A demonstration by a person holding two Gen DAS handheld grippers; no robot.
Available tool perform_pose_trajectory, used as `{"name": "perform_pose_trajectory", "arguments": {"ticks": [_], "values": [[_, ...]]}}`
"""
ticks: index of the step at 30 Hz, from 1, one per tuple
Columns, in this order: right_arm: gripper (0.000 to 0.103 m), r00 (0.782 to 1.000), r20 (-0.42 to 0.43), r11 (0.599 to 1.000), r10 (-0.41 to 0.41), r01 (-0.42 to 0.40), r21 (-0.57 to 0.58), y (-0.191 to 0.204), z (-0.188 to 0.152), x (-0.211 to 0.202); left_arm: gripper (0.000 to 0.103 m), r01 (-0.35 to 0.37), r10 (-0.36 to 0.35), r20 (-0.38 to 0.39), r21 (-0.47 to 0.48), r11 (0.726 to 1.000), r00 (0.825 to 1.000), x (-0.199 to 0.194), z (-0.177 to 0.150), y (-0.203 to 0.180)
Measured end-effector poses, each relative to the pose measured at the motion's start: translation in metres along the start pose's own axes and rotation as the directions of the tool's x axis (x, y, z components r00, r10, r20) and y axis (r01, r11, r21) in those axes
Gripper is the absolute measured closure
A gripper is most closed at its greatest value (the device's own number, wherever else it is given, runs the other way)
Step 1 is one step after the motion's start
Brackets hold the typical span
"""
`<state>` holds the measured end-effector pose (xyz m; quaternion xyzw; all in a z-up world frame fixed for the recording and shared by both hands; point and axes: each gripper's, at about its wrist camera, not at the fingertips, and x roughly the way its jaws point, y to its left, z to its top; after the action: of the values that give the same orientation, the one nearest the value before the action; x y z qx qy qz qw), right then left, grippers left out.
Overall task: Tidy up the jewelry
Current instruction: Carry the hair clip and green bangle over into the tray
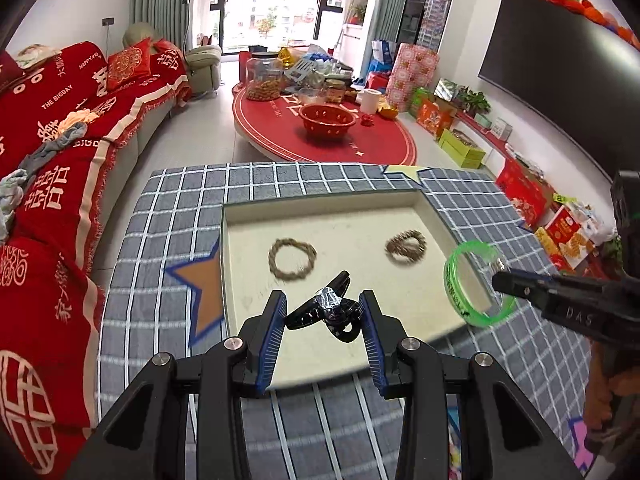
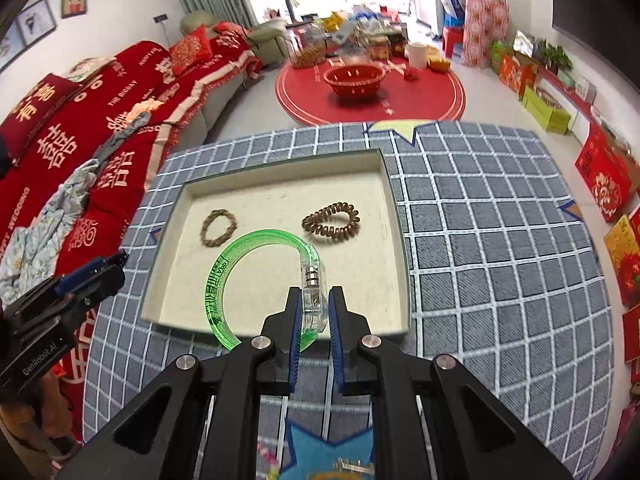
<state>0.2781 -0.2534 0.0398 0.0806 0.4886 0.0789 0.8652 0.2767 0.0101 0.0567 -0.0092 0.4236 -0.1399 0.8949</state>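
Note:
A cream tray (image 1: 256, 210) (image 2: 276, 180) lies on the grey checked cloth. In it are a braided brown ring (image 1: 292, 259) (image 2: 219, 227) at the left and a brown coil hair tie (image 1: 406, 245) (image 2: 331, 221) at the right. My left gripper (image 1: 323, 312) is shut on a black hair claw clip (image 1: 324, 310), held above the tray's near part. My right gripper (image 2: 315, 307) is shut on the clear clasp of a green bangle (image 2: 224, 272) (image 1: 454, 280), held over the tray's near right side.
The checked cloth (image 2: 480, 264) has star patches, an orange one (image 1: 200, 280) left of the tray. A red sofa (image 1: 60, 140) runs along the left. A red round table (image 1: 320, 136) with a red basket and jars stands beyond. Boxes (image 1: 520, 196) line the right wall.

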Motion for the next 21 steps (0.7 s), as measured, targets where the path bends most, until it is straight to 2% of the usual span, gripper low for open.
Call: {"name": "perform_pose_trajectory", "arguments": {"ticks": [4, 10, 15, 21], "values": [[0.089, 0.997, -0.078, 1.0, -0.009, 0.01, 0.017, -0.005, 0.012, 0.035, 0.052, -0.01, 0.012, -0.05, 0.042, 0.999, 0.999, 0.031, 0.011, -0.002], [0.089, 0.984, -0.174, 0.999, -0.03, 0.034, 0.016, -0.01, 0.015, 0.079, 0.052, -0.002, 0.013, -0.161, 0.066, 0.998, 0.987, 0.079, 0.005, -0.002], [0.089, 0.976, -0.208, 0.998, -0.062, 0.065, 0.008, -0.014, 0.018, 0.101, 0.052, 0.001, 0.012, -0.227, 0.054, 0.999, 0.974, 0.108, -0.001, 0.001], [0.089, 0.981, -0.164, 0.994, -0.104, 0.106, 0.007, -0.017, 0.026, 0.111, 0.052, -0.061, 0.075, -0.211, 0.071, 0.996, 0.975, 0.122, 0.001, 0.001]]}}
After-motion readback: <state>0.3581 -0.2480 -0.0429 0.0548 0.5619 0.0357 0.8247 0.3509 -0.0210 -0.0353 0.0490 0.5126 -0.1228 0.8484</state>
